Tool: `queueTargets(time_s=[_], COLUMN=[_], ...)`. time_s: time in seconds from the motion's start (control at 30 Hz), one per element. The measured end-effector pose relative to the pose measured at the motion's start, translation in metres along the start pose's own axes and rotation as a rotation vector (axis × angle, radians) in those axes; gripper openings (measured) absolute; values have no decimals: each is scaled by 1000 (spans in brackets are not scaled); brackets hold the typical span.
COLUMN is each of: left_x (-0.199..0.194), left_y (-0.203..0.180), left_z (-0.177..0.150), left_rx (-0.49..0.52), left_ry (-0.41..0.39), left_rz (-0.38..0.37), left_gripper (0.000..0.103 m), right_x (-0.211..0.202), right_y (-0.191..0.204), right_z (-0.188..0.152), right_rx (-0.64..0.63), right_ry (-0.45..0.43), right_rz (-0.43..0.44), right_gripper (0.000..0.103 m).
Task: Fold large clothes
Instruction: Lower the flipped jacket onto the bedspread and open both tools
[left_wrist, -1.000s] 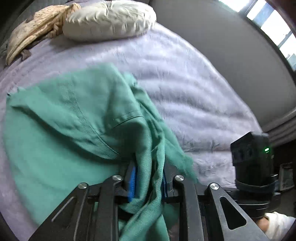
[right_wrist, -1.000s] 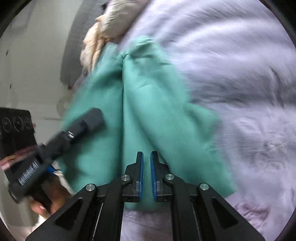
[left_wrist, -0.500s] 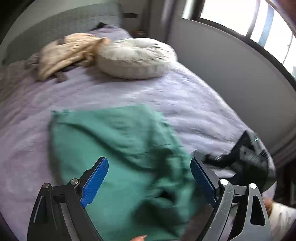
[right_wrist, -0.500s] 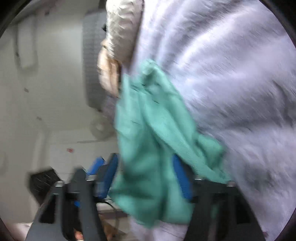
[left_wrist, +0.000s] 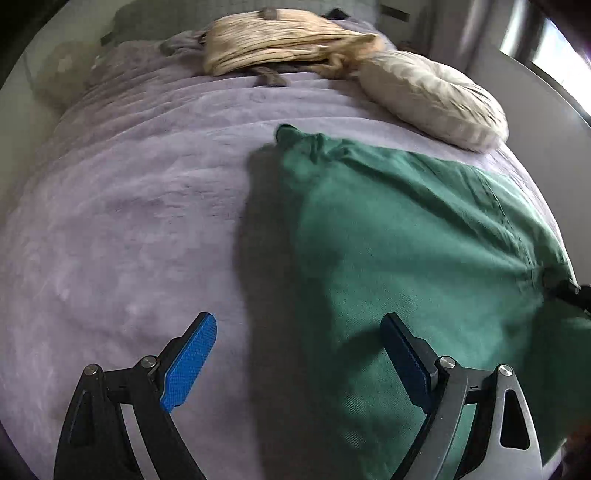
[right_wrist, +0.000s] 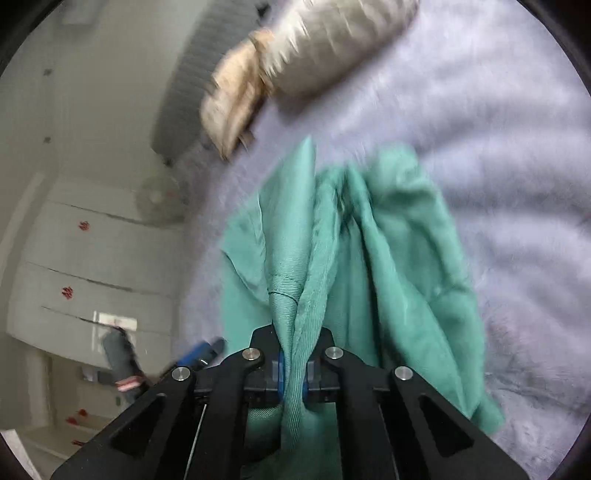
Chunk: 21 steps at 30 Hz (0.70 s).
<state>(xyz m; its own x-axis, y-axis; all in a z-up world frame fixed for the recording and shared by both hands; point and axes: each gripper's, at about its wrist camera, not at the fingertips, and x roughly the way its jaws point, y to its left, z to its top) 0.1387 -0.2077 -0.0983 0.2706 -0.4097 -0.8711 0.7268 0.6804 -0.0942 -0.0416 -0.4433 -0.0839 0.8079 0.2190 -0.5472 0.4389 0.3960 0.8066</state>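
Note:
A large green garment (left_wrist: 406, 240) lies on the lavender bed cover (left_wrist: 129, 221), stretched toward the right edge of the left wrist view. My left gripper (left_wrist: 299, 350) is open and empty, with its right blue pad over the garment's near edge. My right gripper (right_wrist: 293, 373) is shut on a bunched fold of the green garment (right_wrist: 362, 258), which hangs away from it toward the bed. The right gripper shows as a dark shape at the garment's right end in the left wrist view (left_wrist: 569, 291).
A cream pillow (left_wrist: 432, 99) and a beige striped cloth (left_wrist: 273, 40) lie at the head of the bed. A grey wall and window stand to the right. White drawers (right_wrist: 74, 258) stand beyond the bed's left side.
My left gripper let go of the garment, opened wide and swung left. My right gripper opened, then shut on a fold of the garment and pulled it up.

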Motion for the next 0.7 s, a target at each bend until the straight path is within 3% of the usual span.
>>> queueTargets(time_s=[0.1,0.17,0.3,0.4,0.43,0.47,0.53,0.63,0.7], left_x=[16,24,17,2,-2,-9,-17,-26,-26], left_y=[-23,-29,-23,-17,-16,-15,-16,-23,-30], left_z=[-4,-5,-5,-7,-7,-9,-12,-21,-33], left_rx=[94,97,74,103,106,111,116,121,139], left_ry=[-11,-9,12,26,25,24,27,43,68], left_rz=[7,9,2,10,6,-5,-40,-95,-106], left_gripper=[91,91,91,91,91,91,91,91,91], right_x=[-9,-12,-23,-51,-59,-63,-79,-77,-65], right_y=[-33,-58,-83,-60,-47,-36,-10,21,29], right_z=[-5,-14,-23,-31,-32,-32,-38,-42,-48], right_rx=[55,118,239,126,88,54,-36,-135,-184], right_ry=[12,35,36,34,30,26,22,79,142], right_rz=[-83,-114,-77,-150,-157,-159,-122,-112,-168], right_gripper=[6,6,9,22,35,56,70,69,54])
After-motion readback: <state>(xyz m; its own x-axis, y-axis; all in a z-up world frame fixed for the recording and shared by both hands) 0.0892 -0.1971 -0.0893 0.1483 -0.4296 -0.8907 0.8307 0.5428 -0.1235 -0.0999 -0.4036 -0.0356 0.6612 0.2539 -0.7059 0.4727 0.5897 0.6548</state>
